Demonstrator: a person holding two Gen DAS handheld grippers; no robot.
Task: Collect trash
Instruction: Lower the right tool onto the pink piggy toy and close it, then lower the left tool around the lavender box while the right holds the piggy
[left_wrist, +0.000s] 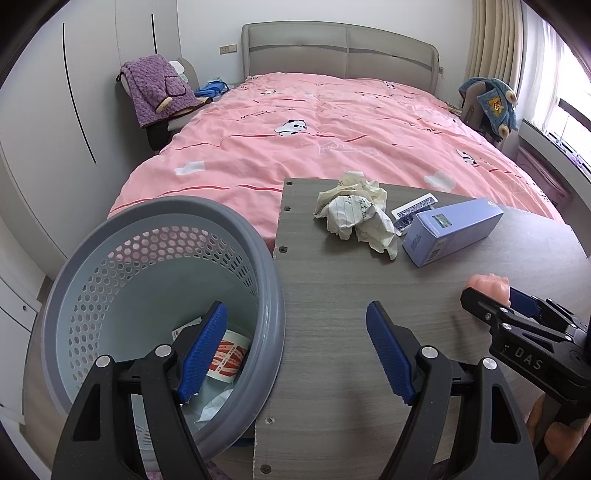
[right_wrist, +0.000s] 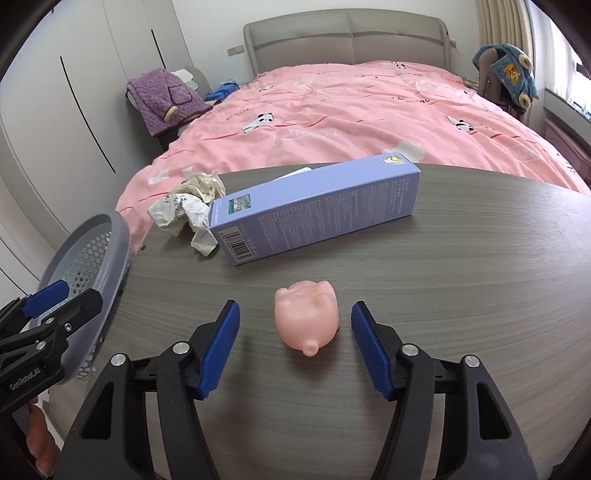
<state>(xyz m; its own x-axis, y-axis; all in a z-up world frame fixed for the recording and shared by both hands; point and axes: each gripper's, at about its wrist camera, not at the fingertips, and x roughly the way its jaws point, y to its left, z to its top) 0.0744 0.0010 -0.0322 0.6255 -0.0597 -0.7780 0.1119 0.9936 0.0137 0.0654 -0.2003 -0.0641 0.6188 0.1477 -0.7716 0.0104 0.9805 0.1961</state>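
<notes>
A grey perforated waste basket stands at the table's left edge, with wrappers inside; it also shows in the right wrist view. Crumpled paper and a lilac box lie on the far part of the wooden table. A pink pig toy lies between the open fingers of my right gripper. My left gripper is open and empty, straddling the basket rim and table edge.
A blue patterned card packet lies behind the box. A bed with a pink duvet lies beyond the table. A purple garment on a chair is far left, a blue garment far right.
</notes>
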